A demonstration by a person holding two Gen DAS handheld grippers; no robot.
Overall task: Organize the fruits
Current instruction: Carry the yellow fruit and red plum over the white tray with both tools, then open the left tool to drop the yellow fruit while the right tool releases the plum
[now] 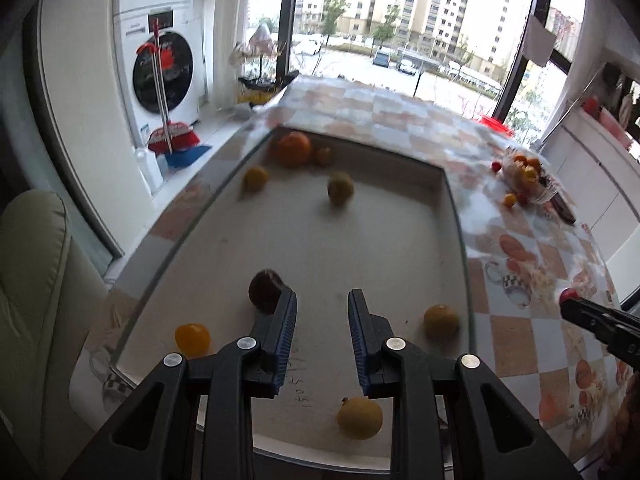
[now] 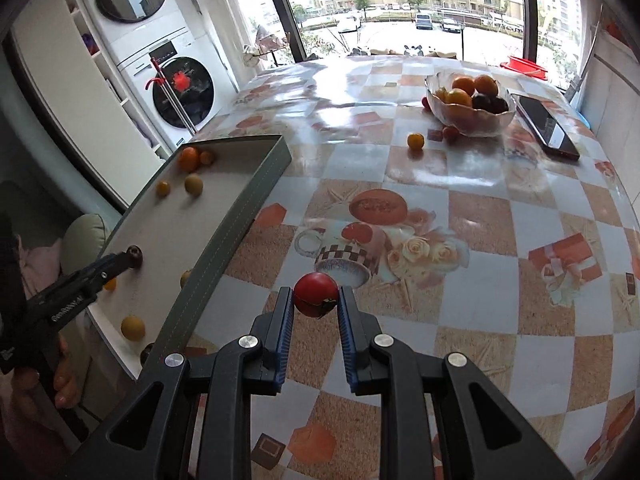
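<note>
My left gripper (image 1: 322, 300) is open and empty above a shallow grey tray (image 1: 448, 184). A dark round fruit (image 1: 265, 290) lies just left of its left finger. Orange and yellow fruits lie scattered in the tray, with a big orange (image 1: 294, 149) in the far corner and a yellow one (image 1: 359, 417) near me. My right gripper (image 2: 316, 296) is shut on a small red tomato (image 2: 315, 294) above the patterned table. It also shows in the left wrist view (image 1: 566, 298). A glass fruit bowl (image 2: 470, 102) stands far right.
A phone (image 2: 546, 126) lies right of the bowl. A small orange fruit (image 2: 415, 141) and a red one (image 2: 450, 133) lie loose near the bowl. The tray (image 2: 240, 216) sits at the table's left edge. Washing machines (image 2: 176, 80) and a window lie beyond.
</note>
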